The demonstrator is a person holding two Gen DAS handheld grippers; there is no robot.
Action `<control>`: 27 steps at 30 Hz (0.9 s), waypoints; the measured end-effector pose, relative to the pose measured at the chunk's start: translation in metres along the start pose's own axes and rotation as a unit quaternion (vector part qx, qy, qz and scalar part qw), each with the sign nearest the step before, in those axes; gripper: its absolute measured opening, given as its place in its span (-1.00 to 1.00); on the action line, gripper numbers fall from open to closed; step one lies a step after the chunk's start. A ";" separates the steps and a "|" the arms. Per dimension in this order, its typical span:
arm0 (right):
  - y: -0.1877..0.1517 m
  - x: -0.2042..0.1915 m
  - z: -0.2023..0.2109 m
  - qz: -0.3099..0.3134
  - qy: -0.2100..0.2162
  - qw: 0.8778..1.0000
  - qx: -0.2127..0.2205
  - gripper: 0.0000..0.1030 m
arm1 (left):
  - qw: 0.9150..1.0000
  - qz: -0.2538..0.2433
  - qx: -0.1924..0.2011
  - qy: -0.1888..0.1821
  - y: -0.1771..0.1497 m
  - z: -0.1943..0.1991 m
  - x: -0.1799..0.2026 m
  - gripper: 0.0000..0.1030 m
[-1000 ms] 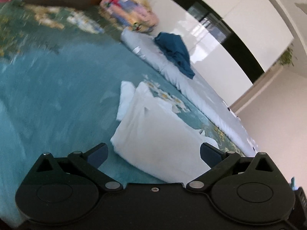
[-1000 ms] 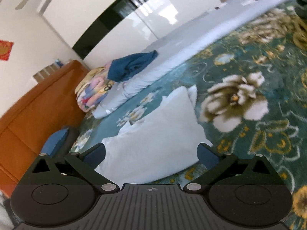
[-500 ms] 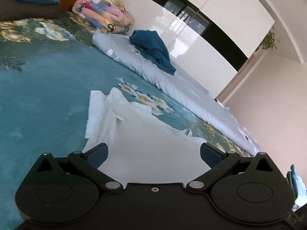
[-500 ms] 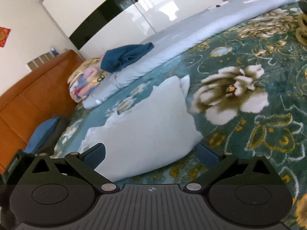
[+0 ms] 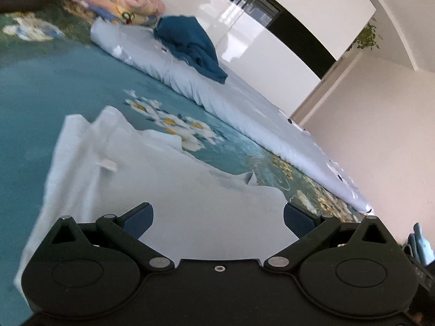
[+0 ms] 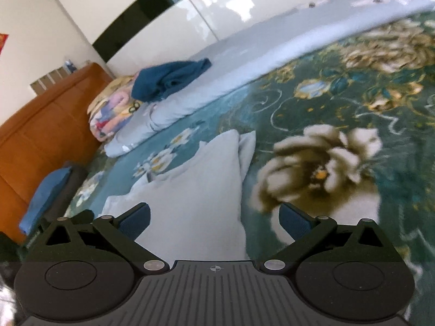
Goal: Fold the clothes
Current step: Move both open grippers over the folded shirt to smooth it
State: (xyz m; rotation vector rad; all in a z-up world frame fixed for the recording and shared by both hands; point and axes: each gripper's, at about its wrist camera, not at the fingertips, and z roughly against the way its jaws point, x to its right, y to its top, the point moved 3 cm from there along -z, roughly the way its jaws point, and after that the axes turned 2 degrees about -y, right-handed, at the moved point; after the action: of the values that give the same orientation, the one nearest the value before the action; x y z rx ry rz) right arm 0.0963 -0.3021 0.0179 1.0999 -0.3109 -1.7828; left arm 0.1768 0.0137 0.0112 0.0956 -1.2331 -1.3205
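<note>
Lying low centre on teal floral bedspread: white garment, partly folded. Left gripper and right gripper poised over it, jaws spread wide, empty.

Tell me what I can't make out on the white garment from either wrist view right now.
- White garment, left wrist view: near hem hidden behind the open left gripper.
- Right wrist view: near edge hidden behind the open right gripper.
- Small tag: too blurred to read.
- Garment type: cannot tell.
</note>
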 end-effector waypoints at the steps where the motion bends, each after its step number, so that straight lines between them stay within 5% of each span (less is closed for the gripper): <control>1: 0.004 0.002 -0.006 -0.002 0.004 1.000 -0.012 0.90 | 1.000 0.014 -0.013 -0.007 0.001 -0.006 -0.004 0.96; 5: 0.018 0.007 -0.034 -0.004 0.010 0.998 -0.064 0.54 | 0.997 0.054 -0.044 -0.030 0.006 -0.018 -0.017 0.95; 9: 0.028 0.015 -0.060 -0.002 0.003 0.996 -0.093 0.48 | 0.996 0.060 -0.050 -0.042 0.010 -0.022 -0.021 0.89; 12: 0.036 0.022 -0.072 -0.009 0.007 0.994 -0.105 0.38 | 0.996 0.050 -0.061 -0.047 0.010 -0.025 -0.019 0.62; 20: 0.049 0.026 -0.087 0.000 0.042 0.989 -0.139 0.22 | 0.994 0.027 -0.097 -0.041 0.004 -0.036 -0.014 -0.77; 27: 0.056 0.029 -0.095 -0.007 0.067 0.983 -0.169 0.03 | 0.993 0.033 -0.104 -0.038 0.002 -0.037 -0.017 -1.00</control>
State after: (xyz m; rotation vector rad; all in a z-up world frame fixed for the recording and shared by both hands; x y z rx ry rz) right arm 0.2020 -0.3294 -0.0154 0.9716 0.0811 -1.6878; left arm 0.2085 0.0063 -0.0141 -0.1451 -1.1452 -1.3977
